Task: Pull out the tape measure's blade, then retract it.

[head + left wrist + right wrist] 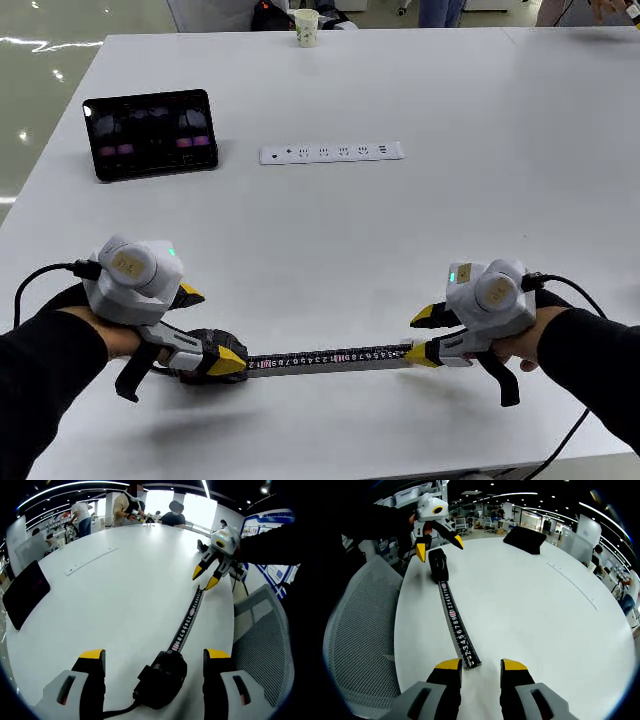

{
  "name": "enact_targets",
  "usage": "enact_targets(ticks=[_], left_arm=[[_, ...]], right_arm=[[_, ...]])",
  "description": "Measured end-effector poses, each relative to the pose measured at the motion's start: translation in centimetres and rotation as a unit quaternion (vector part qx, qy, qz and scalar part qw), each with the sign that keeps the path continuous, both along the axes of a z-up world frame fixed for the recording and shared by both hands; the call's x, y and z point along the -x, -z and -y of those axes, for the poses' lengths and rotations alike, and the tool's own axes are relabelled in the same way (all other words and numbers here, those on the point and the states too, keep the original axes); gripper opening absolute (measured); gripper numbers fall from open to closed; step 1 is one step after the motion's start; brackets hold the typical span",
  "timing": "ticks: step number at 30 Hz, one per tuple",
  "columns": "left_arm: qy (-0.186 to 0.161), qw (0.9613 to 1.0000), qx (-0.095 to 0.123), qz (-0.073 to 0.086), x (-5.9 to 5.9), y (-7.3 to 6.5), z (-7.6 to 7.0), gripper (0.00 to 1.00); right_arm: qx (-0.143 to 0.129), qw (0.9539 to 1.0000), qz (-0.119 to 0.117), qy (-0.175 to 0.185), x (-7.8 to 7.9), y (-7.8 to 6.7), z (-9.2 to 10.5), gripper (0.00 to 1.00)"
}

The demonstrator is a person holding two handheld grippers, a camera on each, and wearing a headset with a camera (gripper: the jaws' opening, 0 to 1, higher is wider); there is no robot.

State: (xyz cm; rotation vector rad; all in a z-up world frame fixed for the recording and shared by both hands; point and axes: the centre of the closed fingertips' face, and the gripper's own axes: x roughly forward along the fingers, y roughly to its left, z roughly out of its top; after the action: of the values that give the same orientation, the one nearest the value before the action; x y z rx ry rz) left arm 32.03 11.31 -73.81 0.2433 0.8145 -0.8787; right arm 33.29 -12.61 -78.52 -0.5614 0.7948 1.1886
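The black tape measure case [205, 352] lies near the table's front edge. Its dark numbered blade [330, 358] is stretched flat to the right. My left gripper [211, 328] is open, and the case [162, 677] sits between its wide-spread yellow-tipped jaws without being pinched. My right gripper [424, 335] is open at the blade's far end. The blade tip [470, 661] rests on the table just ahead of the jaws of the right gripper [480, 665], close to the left one. Each gripper appears in the other's view: the right gripper [204, 578] and the left gripper [439, 547].
A dark tablet [150, 133] stands at the back left, a white power strip [331, 152] lies mid-table, and a paper cup [307, 27] sits at the far edge. A grey mesh chair [260, 635] stands beside the table's front edge. People stand beyond the table [127, 505].
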Motion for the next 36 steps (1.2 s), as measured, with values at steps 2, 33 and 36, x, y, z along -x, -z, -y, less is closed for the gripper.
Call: enact_targets(ticks=[2,33,36], left_arm=[[-0.017,0.9998,0.007,0.000,-0.2,-0.2,-0.4,0.82],[-0.161,0.9848,0.042,0.050,1.5,0.0,-5.9,0.99],[-0.166,0.9832,0.049,0.058,1.9,0.0,-6.2,0.99]], right_arm=[[0.003,0.9999,-0.002,0.015,-0.1,0.1,0.5,0.28],[-0.055,0.9902,0.023,0.126,1.5,-2.3,2.4,0.67],[-0.063,0.9881,0.023,0.138,1.6,-2.5,3.1,0.72]])
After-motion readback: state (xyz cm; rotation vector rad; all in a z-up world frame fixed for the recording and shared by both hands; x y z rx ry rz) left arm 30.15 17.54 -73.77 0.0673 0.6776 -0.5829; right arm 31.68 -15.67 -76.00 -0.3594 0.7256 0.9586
